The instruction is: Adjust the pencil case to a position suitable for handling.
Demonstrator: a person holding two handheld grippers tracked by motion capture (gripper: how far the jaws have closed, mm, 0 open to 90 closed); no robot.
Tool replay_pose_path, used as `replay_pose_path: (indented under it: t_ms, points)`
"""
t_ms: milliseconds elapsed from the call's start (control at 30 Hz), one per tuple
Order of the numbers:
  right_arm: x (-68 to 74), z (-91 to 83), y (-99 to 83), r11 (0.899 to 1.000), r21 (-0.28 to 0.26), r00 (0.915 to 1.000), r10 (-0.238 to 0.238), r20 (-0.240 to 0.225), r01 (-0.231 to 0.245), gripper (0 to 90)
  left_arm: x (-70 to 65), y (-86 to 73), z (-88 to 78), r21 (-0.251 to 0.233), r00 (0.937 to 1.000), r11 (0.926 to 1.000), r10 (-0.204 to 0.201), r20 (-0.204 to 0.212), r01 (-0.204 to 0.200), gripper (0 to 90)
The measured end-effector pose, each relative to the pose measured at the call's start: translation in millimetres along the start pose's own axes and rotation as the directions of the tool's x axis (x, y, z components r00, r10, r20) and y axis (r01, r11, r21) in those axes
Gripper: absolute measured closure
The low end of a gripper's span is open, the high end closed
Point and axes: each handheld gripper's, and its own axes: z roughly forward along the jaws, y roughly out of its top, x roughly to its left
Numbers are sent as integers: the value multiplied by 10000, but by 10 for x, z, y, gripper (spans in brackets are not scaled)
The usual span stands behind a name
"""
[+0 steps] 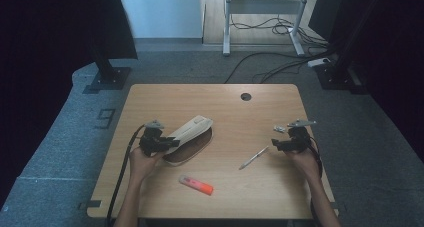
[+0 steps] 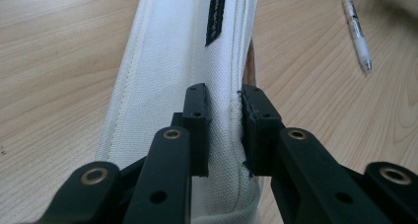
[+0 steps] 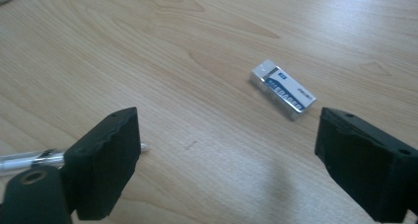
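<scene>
At the left of the table (image 1: 150,197), the left gripper (image 1: 167,143) is clamped on the raised flap of a white pouch (image 1: 192,129); in the left gripper view the seam edge is seen pinched between its pads (image 2: 197,130), apparently so that the dark mouth of the pouch is held open for filling. The pouch lies left of centre, slanting away toward the far right. Nearer, in front of it, an orange marker (image 1: 196,185) is left lying flat. To the right of centre a pen (image 1: 254,157) rests at a slant, probably waiting to be packed. At the right, the right gripper (image 1: 276,143) is held spread wide with nothing between its jaws, just beside the pen's tip. A small eraser (image 3: 282,90) lies just beyond the right gripper, so either could be the next pick.
</scene>
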Motion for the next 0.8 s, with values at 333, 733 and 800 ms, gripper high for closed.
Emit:
replay_pose_path:
  t_ms: [333, 733, 800]
  points:
    - [-153, 66, 89, 9999, -68, 9999, 109, 73, -108, 210, -10, 2, -5, -28, 10000, 10000, 57, -61, -57, 750]
    - [-290, 269, 169, 9990, 339, 9996, -293, 47, 292, 362, -15, 8, -11, -24, 9998, 9999, 154, -85, -154, 750]
    - [-322, 309, 178, 9988, 400, 9996, -270, 59, 267, 365, -15, 8, -9, -22, 9998, 9999, 156, -83, -156, 750]
